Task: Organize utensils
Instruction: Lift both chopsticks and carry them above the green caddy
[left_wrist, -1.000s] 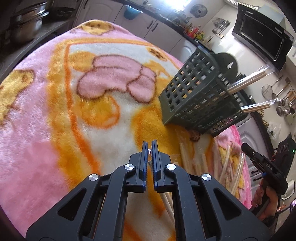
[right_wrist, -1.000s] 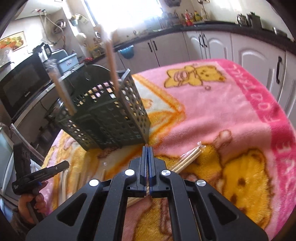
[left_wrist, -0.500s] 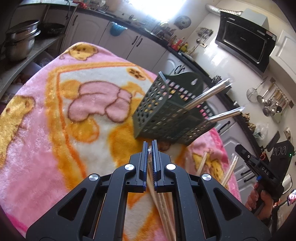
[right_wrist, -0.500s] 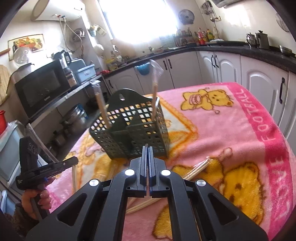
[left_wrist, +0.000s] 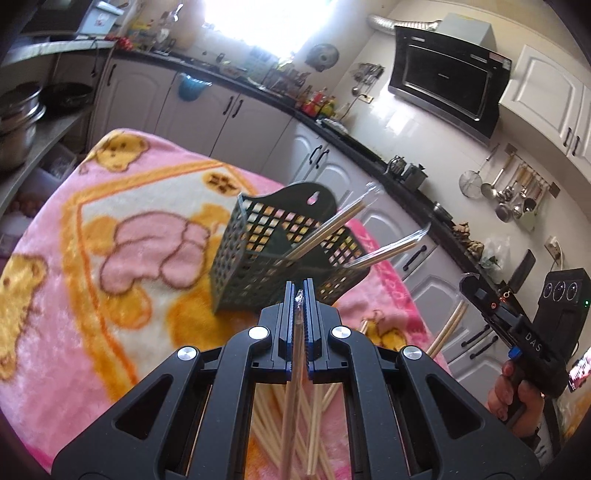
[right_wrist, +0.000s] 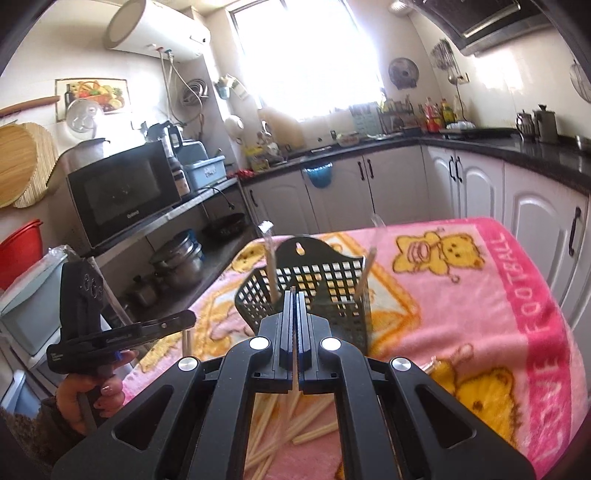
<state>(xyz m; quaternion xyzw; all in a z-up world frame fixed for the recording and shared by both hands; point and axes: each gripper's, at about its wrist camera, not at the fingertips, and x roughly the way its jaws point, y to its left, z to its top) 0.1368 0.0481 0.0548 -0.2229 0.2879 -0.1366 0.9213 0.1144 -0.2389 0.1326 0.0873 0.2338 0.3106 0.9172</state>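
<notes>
- Your left claw (left_wrist: 300, 295) is clamped on a wrapped pair of chopsticks (left_wrist: 295, 369); its clear wrapper tip pokes up between the fingers and the sticks trail down toward the pile.
- Your right claw (right_wrist: 294, 295) is likewise pressed closed on a thin stick (right_wrist: 294, 363), seen edge-on between the pads, so how much of it is caught is hard to tell.
- The dark green lattice basket (left_wrist: 258, 258) stands on the pink blanket (left_wrist: 74, 258) just beyond both claws, with two wrapped pairs already leaning out of it toward its right side in the left view.
- Loose chopsticks (right_wrist: 295, 424) lie scattered on the blanket beneath both claws.
- Likely risk: the slick wrapper lets the sticks slide or pivot in so narrow a pinch, and a tilted pair may catch the basket rim instead of dropping in.
- A trailing lower end could snag on the pile or the plush blanket and twist out of your hold.
- The basket looks light and sits on soft cloth; a nudge from either claw or from the leaning pairs could tip it.
- With both claws heading for the same opening, they may clash; take turns.
</notes>
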